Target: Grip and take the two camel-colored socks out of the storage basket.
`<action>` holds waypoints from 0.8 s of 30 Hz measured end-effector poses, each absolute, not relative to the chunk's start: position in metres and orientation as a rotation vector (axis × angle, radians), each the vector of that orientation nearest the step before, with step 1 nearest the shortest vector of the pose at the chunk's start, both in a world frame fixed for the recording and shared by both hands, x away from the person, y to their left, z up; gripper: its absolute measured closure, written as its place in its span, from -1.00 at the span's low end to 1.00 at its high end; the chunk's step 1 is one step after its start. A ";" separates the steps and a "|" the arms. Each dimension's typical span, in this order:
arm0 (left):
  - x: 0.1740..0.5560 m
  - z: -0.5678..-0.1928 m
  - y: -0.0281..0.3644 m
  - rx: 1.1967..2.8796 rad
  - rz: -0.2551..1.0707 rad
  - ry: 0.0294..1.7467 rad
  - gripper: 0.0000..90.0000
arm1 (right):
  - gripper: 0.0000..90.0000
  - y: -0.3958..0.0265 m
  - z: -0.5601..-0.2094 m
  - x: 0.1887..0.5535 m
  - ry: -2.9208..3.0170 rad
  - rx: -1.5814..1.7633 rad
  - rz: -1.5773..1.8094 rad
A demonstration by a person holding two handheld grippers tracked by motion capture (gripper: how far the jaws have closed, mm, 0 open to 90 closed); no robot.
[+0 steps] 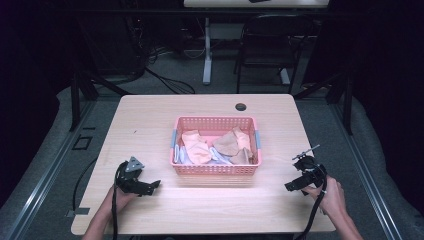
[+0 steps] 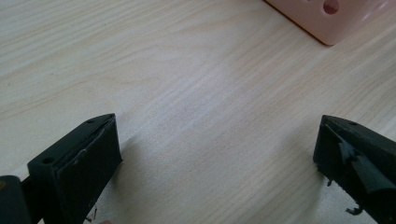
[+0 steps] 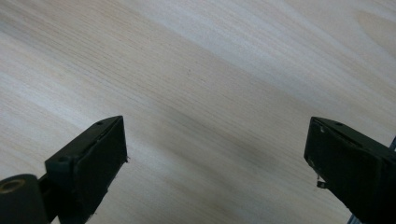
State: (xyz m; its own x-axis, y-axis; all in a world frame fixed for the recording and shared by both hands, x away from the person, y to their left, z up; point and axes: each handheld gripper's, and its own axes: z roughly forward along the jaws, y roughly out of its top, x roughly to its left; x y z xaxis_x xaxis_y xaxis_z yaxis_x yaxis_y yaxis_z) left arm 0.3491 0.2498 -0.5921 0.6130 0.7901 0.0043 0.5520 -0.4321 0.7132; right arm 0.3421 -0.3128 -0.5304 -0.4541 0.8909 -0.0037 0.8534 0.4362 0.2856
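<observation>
Both grippers are waiting empty beside the basket of cloths.

From the high view, the pink basket [image 1: 215, 167] is sitting mid-table holding crumpled peach and white cloths [image 1: 196, 146], with the left gripper [image 1: 150, 187] and right gripper [image 1: 295, 186] resting near the front edge, apart from it. In the left gripper view, jaws are standing wide over bare wood, the basket's corner [image 2: 322, 18] ahead. In the right gripper view, jaws are gaping over the table [image 3: 210, 93]. Judging by this, the work is just starting; next comes reaching into the basket.

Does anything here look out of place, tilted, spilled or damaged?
Nothing stands out. The pink basket sits square on the table with the cloths loosely heaped inside it, none spilled. Both grippers, left and right, are open over bare wood.
</observation>
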 end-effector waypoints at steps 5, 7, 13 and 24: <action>0.349 -0.592 0.250 2.151 0.446 1.052 -0.99 | -0.88 -0.311 -0.529 0.341 2.533 1.545 0.367; 0.348 -0.592 0.250 2.150 0.447 1.052 -0.99 | -0.88 -0.311 -0.528 0.342 2.531 1.541 0.376; 0.345 -0.592 0.250 2.143 0.455 1.066 -0.99 | -0.89 -0.304 -0.518 0.343 2.541 1.522 0.395; 0.344 -0.592 0.250 2.140 0.453 1.074 -0.99 | -0.95 -0.292 -0.482 0.344 2.520 1.491 0.480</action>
State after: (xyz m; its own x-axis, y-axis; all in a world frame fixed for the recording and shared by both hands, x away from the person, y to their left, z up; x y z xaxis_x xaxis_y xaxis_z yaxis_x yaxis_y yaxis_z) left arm 0.3443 0.2501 -0.5923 0.5967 0.8025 0.0019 0.5617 -0.4193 0.7132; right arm 0.3441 -0.2922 -0.4819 -0.4837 0.8751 0.0138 0.8188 0.4469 0.3604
